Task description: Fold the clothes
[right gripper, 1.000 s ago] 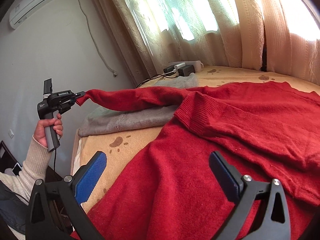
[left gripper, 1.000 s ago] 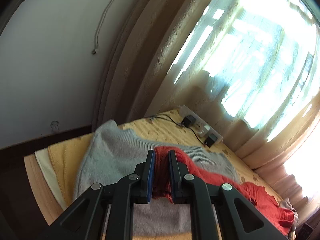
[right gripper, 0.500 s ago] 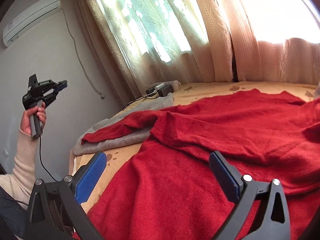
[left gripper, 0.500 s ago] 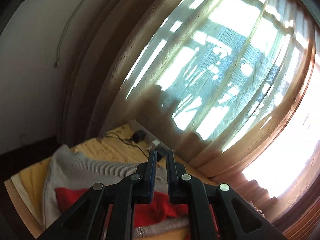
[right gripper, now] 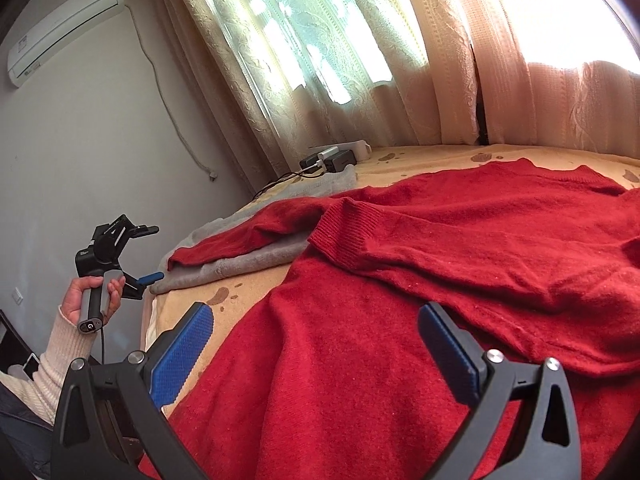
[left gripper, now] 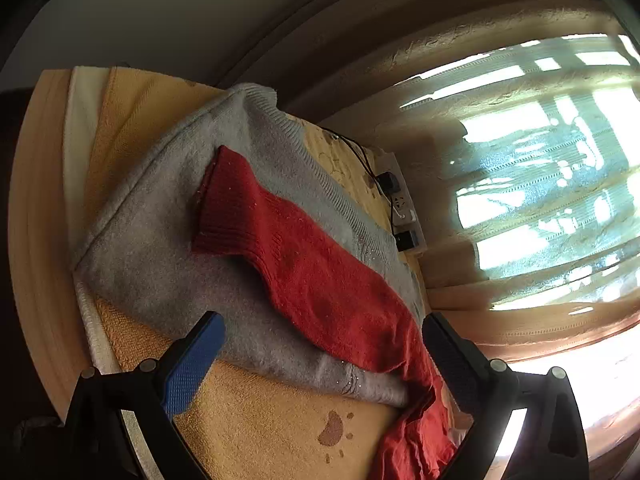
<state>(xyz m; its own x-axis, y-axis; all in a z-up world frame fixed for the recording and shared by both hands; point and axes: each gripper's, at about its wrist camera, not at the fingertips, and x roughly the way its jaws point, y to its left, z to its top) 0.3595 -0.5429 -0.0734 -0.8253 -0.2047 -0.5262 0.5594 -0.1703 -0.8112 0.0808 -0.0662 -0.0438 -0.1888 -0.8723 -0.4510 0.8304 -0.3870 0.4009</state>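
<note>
Sweater: red sweater is lying spread across the yellow bedspread, body flat beneath the right gripper.
Sleeve: red sleeve is stretching out over the folded grey sweater, cuff resting on the grey knit.
Left gripper: left gripper is hovering above the sleeve, jaws opening wide, pads touching nothing.
Left hand: hand is gripping the handle beside the bed's edge, cream sleeve covering the wrist.
Right gripper: right gripper is hanging over the sweater's body, jaws spread, grasping nothing.
Background: power strip is sitting by the curtain.
</note>
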